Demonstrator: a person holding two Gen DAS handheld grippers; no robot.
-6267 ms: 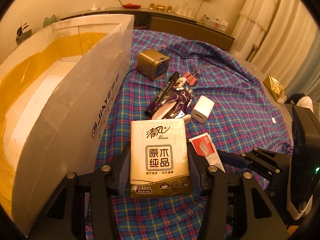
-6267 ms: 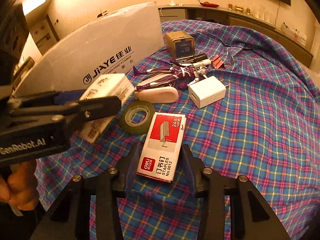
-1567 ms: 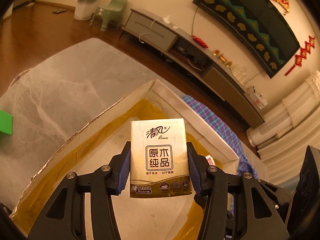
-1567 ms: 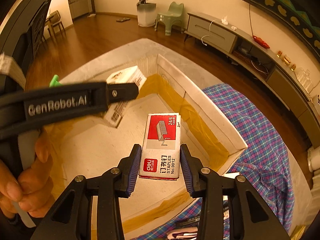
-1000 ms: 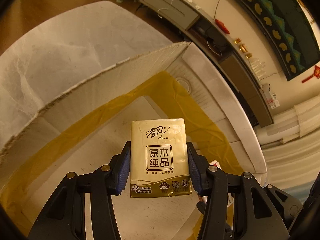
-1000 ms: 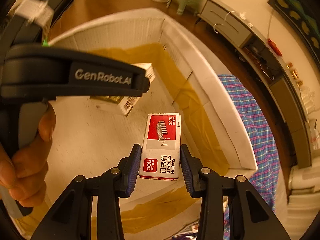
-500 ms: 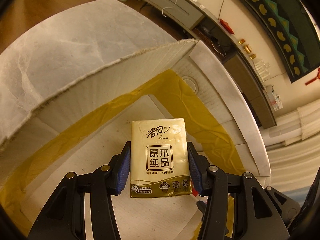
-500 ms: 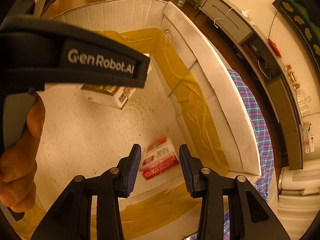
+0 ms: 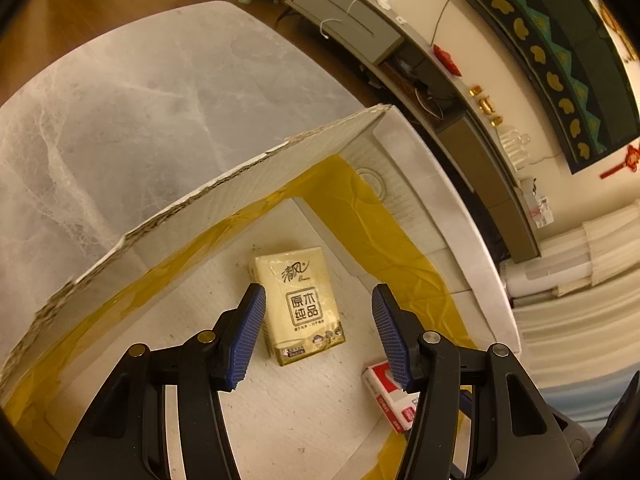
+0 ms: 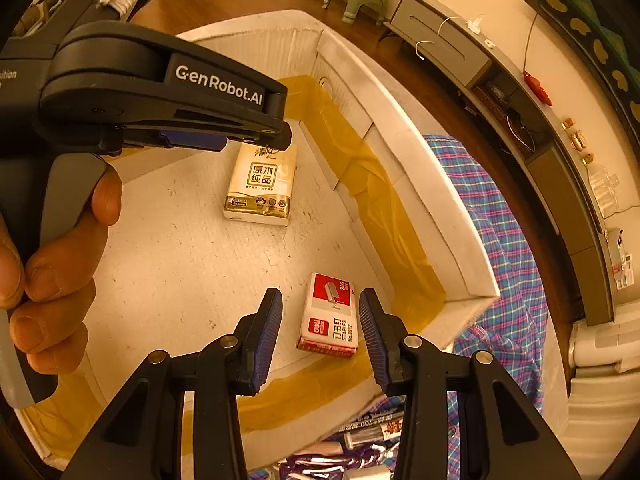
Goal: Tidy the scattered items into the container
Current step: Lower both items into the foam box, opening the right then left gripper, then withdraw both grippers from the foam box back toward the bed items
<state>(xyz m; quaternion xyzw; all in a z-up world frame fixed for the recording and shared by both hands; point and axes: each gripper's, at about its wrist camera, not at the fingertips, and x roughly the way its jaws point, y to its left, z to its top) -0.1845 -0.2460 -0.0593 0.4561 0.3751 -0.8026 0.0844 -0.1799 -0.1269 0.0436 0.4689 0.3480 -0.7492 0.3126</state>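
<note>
The open white cardboard box [image 9: 240, 184] with yellow tape inside holds two items. A gold tissue pack [image 9: 298, 312] lies flat on its floor. My left gripper [image 9: 318, 292] hangs above the pack with its jaws opening, and the blue pads are clear of it. A red and white staples box [image 10: 330, 316] lies near the box's corner, below my right gripper [image 10: 320, 296], which is open and touches nothing. The right wrist view also shows the tissue pack [image 10: 262, 182] under the left gripper [image 10: 256, 138]. The staples box [image 9: 386, 392] shows partly behind the left gripper's right finger.
A hand [image 10: 60, 240] holds the left gripper's handle over the box. Plaid cloth [image 10: 500, 240] lies beside the box wall [image 10: 420, 184], with a marker [image 10: 372, 428] and a purple wrapper [image 10: 320, 464] outside it. A marble tabletop [image 9: 140, 100] is beyond the far wall.
The left gripper has let go of the tissue pack, which now lies on the box floor. The staples box, dropped earlier from the right gripper, rests flat.
</note>
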